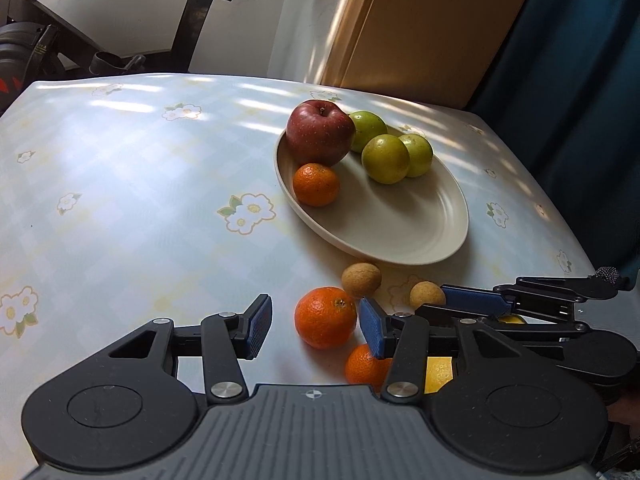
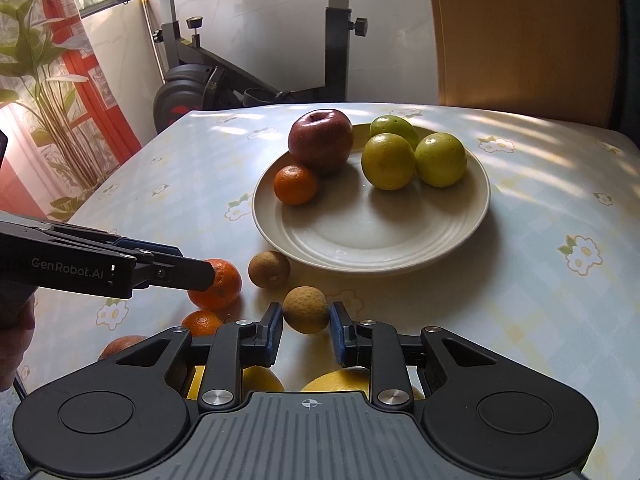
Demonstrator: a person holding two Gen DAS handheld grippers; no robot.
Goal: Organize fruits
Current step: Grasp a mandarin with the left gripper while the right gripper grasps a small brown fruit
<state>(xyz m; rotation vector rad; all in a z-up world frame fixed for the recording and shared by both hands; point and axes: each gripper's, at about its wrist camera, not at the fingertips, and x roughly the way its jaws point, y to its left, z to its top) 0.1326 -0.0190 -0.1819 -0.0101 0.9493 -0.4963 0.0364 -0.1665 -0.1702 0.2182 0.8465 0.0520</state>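
Gripping a brown fruit (image 2: 306, 309) near the counter's front edge, the right gripper (image 2: 306, 326) next lifts it to the plate (image 2: 460, 236); the left gripper (image 1: 316, 326), jaws part-open, straddles an orange (image 1: 325, 322).

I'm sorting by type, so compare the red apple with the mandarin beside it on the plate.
The red apple is dark red and much bigger, with its stem dimple up; the mandarin is bright orange, small and sits nearer the plate rim. Both are roundish, rest on the plate and appear to touch.

White wall (image 2: 400, 40) w/ exercise bike (image 2: 224, 76) behind table (image 2: 520, 280) (floral cloth, striped sunlight); red-framed window (image 2: 80, 80), plant (image 2: 44, 80) left; wooden panel (image 2: 520, 40) right
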